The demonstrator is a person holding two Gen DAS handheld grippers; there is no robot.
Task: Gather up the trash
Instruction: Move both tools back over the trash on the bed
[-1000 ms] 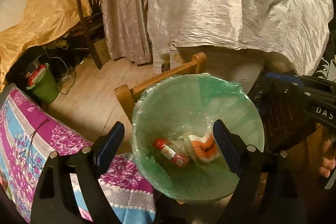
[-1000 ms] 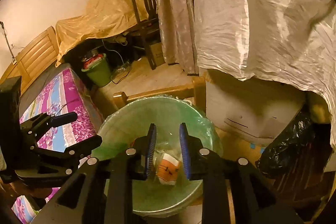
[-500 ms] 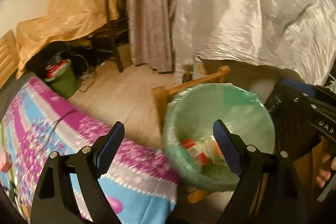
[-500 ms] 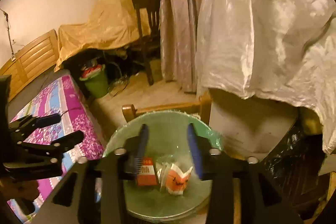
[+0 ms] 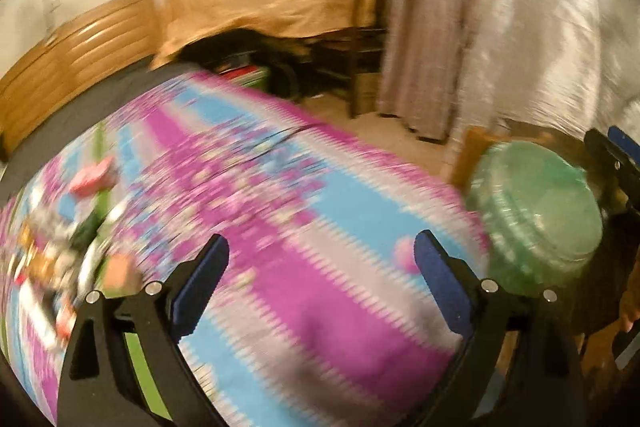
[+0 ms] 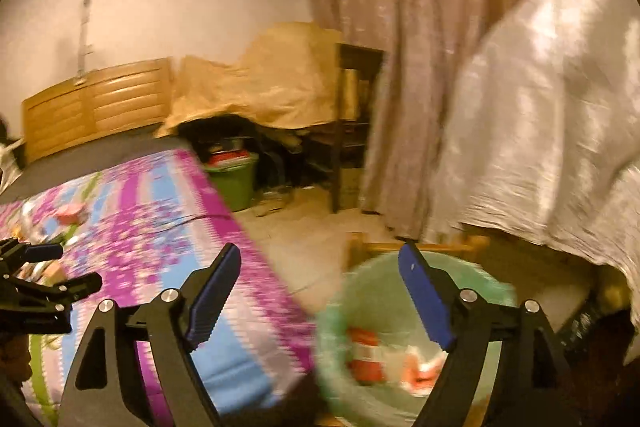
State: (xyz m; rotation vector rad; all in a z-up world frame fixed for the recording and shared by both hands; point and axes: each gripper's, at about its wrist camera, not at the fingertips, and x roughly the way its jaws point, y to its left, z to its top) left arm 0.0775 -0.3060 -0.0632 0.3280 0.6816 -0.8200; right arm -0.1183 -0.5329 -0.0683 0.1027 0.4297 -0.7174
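Note:
A green bin lined with clear plastic [image 6: 404,339] stands on a wooden chair beside the bed; red and orange-white wrappers [image 6: 384,355] lie inside it. It also shows at the right of the left wrist view [image 5: 536,211]. My right gripper [image 6: 320,291] is open and empty, over the bin's left rim and the bed edge. My left gripper [image 5: 320,275] is open and empty above the bedspread [image 5: 280,227]. Several blurred pieces of trash [image 5: 60,255] lie on the bedspread at the far left. The left gripper also shows at the left edge of the right wrist view [image 6: 60,267].
A wooden headboard [image 6: 96,103] stands at the far wall. A second green bin [image 6: 234,175] sits on the floor beyond the bed. A dark chair [image 6: 352,123], curtains [image 6: 400,27] and a white-draped object [image 6: 540,115] stand at the back and right.
Both grippers have swung left, away from the bin toward the bed. The right gripper has opened wide, and the orange-white wrapper now lies in the bin.

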